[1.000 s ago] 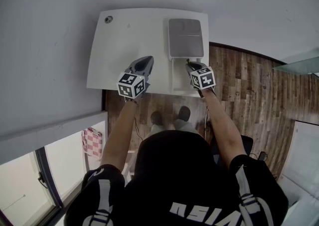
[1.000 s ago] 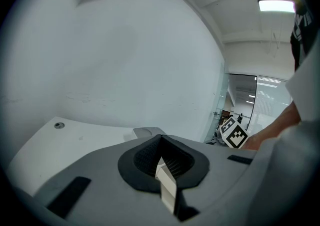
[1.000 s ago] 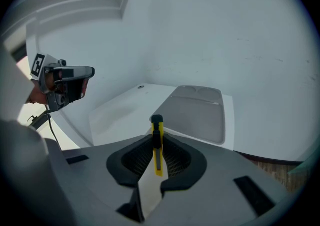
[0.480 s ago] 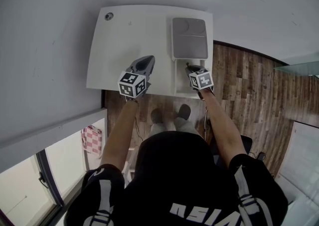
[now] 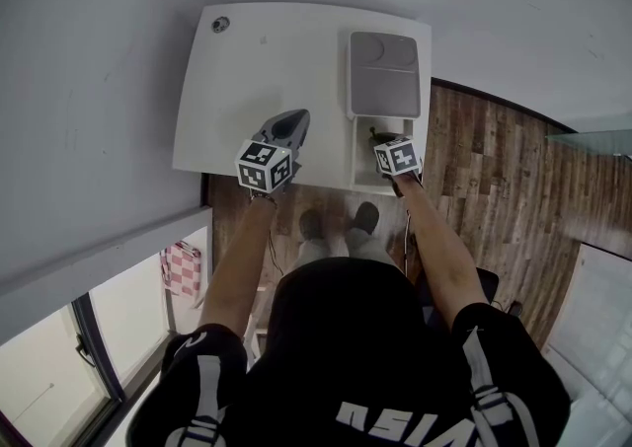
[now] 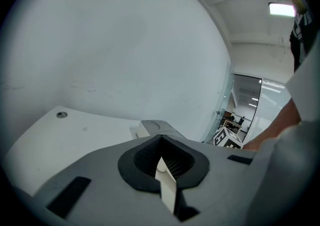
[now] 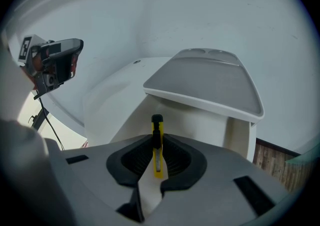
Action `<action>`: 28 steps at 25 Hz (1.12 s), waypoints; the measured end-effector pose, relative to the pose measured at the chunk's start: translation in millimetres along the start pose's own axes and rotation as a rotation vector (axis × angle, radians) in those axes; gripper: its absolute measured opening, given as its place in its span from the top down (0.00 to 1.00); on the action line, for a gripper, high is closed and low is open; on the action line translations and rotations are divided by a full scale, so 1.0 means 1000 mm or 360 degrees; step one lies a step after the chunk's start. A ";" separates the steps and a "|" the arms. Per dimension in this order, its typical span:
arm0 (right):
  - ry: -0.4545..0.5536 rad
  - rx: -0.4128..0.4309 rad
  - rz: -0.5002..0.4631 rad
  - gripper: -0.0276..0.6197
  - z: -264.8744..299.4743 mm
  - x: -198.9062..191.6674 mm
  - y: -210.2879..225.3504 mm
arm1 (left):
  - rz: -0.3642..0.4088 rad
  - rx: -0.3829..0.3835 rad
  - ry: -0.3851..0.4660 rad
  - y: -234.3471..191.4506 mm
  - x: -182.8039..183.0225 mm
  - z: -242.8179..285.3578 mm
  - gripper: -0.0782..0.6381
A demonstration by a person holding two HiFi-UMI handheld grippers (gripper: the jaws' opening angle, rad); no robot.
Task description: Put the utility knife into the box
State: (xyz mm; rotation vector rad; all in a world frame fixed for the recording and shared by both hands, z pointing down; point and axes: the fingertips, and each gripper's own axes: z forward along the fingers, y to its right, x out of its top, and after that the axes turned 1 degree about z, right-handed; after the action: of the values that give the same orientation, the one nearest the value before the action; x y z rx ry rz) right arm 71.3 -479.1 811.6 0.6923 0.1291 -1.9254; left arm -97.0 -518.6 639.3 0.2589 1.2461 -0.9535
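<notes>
Seemingly near the end: holding the utility knife (image 7: pixel 157 122) clamped upright between the jaws of the right gripper (image 7: pixel 157 141), just before the open box (image 7: pixel 200 122) and its raised lid (image 7: pixel 205 80), with only lowering and release left, and with the left gripper (image 6: pixel 162 162) pressed together on nothing.

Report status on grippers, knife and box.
Left gripper shut, empty, over the table. Right gripper shut on the utility knife, at the open box. Knife not yet in. Nothing seen blocking the box.
</notes>
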 end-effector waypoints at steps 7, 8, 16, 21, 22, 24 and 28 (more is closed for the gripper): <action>-0.0056 -0.0060 0.0009 0.84 0.003 -0.006 0.002 | -0.0014 0.0017 -0.0009 -0.005 -0.004 -0.005 0.86; -0.0059 -0.0063 0.0009 0.84 0.004 -0.007 0.002 | -0.0015 0.0020 -0.0008 -0.005 -0.004 -0.006 0.86; -0.0043 -0.0079 0.0037 0.82 -0.001 -0.007 0.004 | -0.0008 0.0028 -0.0005 -0.005 -0.002 -0.009 0.86; 0.0051 -0.0098 0.0055 0.82 -0.016 0.003 0.006 | 0.0010 0.0018 0.0005 0.001 0.003 -0.009 0.86; 0.0079 -0.0100 0.0056 0.82 -0.019 0.007 0.006 | 0.0016 0.0014 0.0010 0.003 0.005 -0.008 0.86; 0.0137 -0.0110 0.0054 0.83 -0.028 0.015 0.008 | 0.0029 0.0003 0.0023 0.008 0.010 -0.007 0.85; 0.0230 -0.0145 0.0014 0.84 -0.050 0.030 0.008 | 0.0054 -0.0016 0.0044 0.019 0.018 -0.005 0.86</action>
State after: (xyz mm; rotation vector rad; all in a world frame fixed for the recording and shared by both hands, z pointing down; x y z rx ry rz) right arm 90.4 -487.5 756.2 0.7692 0.3019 -1.8481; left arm -86.8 -512.2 615.4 0.2854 1.2678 -0.9171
